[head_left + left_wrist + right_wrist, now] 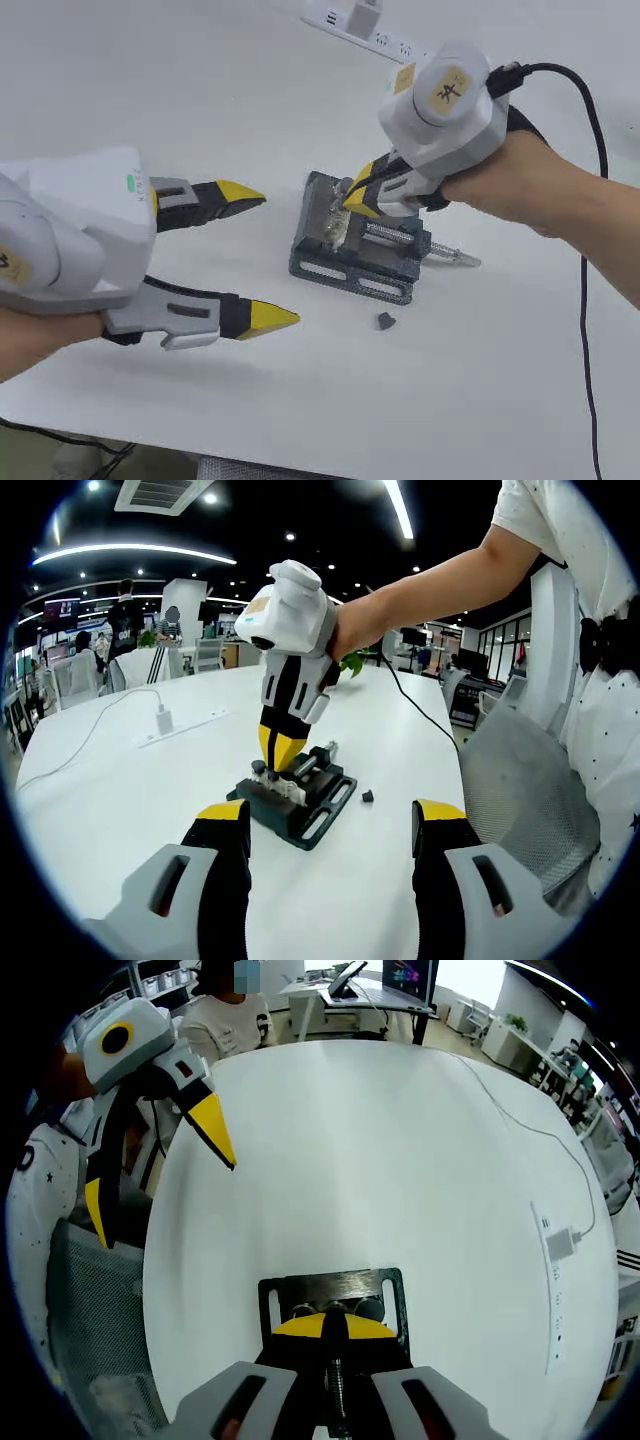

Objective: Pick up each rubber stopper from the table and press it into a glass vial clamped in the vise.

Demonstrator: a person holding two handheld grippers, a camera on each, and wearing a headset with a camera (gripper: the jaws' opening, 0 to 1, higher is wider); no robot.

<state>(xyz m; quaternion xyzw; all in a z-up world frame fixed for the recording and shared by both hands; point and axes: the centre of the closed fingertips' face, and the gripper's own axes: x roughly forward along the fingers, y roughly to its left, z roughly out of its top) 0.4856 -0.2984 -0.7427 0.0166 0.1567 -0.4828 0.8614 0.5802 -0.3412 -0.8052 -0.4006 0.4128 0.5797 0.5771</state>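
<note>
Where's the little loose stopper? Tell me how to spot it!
Find the dark grey metal vise on the white table. Beside its base, on the bare tabletop, lies a small dark rubber stopper. It lies alone, touching nothing.

two grippers, one vise, one loose stopper

The white, yellow-tipped left hand-held gripper hovers roughly level to the left of the dark grey metal vise, its jaws spread wide and empty. The matching right hand-held gripper points steeply down onto the vise's top, bare forearm trailing behind, jaws apparently pressed together.
</note>
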